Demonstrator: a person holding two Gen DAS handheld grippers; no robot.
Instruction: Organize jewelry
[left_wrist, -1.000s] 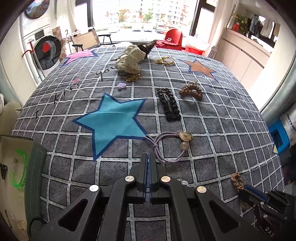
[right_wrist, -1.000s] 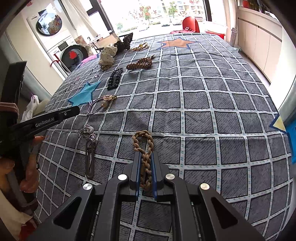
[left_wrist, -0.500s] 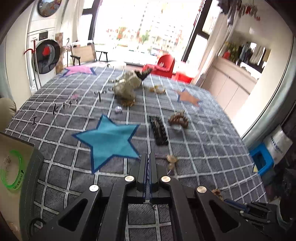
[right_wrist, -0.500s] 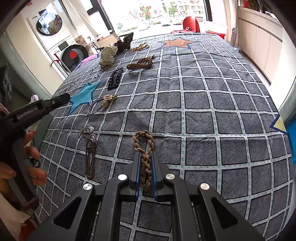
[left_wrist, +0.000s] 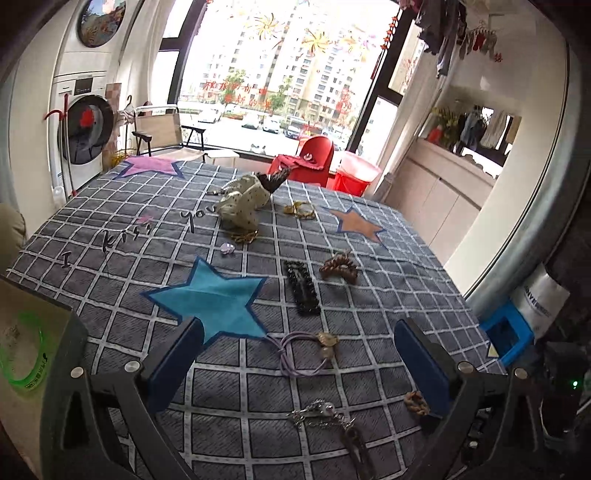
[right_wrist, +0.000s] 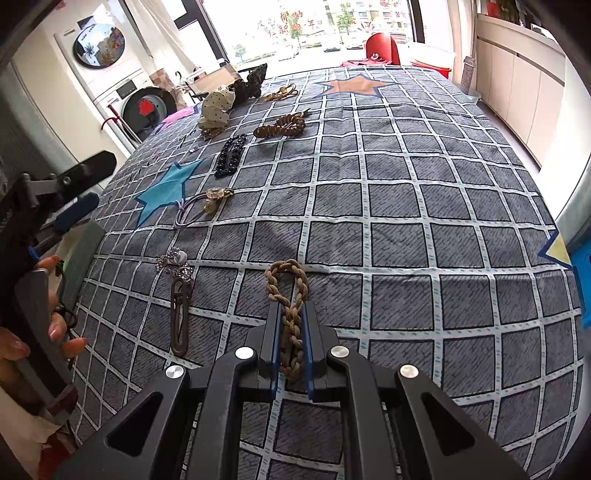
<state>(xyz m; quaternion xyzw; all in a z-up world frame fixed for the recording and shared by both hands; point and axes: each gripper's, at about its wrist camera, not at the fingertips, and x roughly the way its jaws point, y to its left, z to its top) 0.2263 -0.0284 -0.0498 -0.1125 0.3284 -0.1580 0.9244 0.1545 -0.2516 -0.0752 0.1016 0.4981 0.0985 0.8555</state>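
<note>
braided chain (right_wrist: 290, 314): tan knotted cord links, looped end lying on the grid bedspread (right_wrist: 406, 206)
right gripper (right_wrist: 291, 354): fingers clamped on the chain's near end
left gripper (left_wrist: 299, 354): blue-padded fingers spread wide, holding nothing

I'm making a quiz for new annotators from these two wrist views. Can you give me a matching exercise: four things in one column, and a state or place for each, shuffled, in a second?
Things
1. left gripper
2. right gripper
3. purple hair tie
4. black beaded clip

States or places
A. shut on the brown braided chain
B. lying just right of the blue star on the checked cloth
C. open, holding nothing
D. on the cloth, seen between the open fingers in the left wrist view

Pairs: 1-C, 2-A, 3-D, 4-B
</note>
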